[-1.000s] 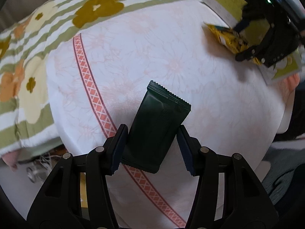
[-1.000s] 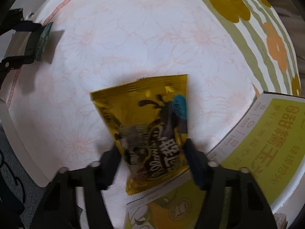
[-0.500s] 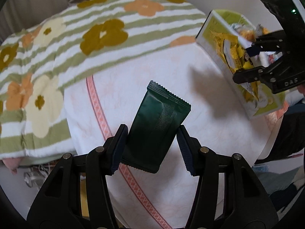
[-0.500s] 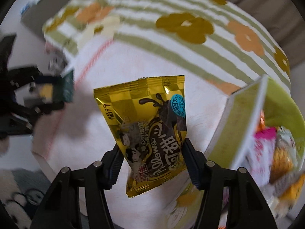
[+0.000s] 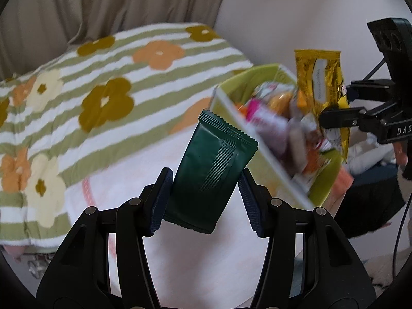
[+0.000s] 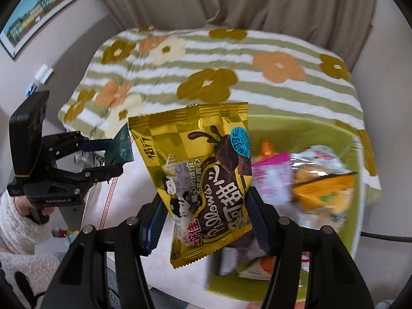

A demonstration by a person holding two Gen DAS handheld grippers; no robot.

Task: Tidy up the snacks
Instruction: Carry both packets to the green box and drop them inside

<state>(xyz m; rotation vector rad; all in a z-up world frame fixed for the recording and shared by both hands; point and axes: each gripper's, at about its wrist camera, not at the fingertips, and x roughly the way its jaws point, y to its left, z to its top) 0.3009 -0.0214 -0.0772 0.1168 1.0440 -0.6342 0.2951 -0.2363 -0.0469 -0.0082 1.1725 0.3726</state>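
My left gripper (image 5: 206, 188) is shut on a dark green snack packet (image 5: 213, 170), held in the air above the white cloth. In the right wrist view the same gripper (image 6: 113, 154) and green packet (image 6: 121, 149) show at the left. My right gripper (image 6: 206, 216) is shut on a gold chocolate-pillow packet (image 6: 206, 170), hanging over the near left part of a lime-green box (image 6: 309, 128). The box holds several wrapped snacks (image 6: 322, 188). From the left wrist, the right gripper (image 5: 334, 113) and gold packet (image 5: 319, 77) hang above the box (image 5: 252, 73).
A green-striped blanket with flowers (image 5: 103, 77) covers the far side, and a white cloth with pink trim (image 5: 195, 257) lies near. A curtain (image 5: 128, 0) hangs behind. A fluffy white sleeve (image 6: 15, 221) holds the left gripper. A cable (image 5: 399, 231) hangs at the right.
Both grippers have risen well above the cloth, each still holding its packet. The right one rolled and now hangs over the open box, whose snacks have come into view.
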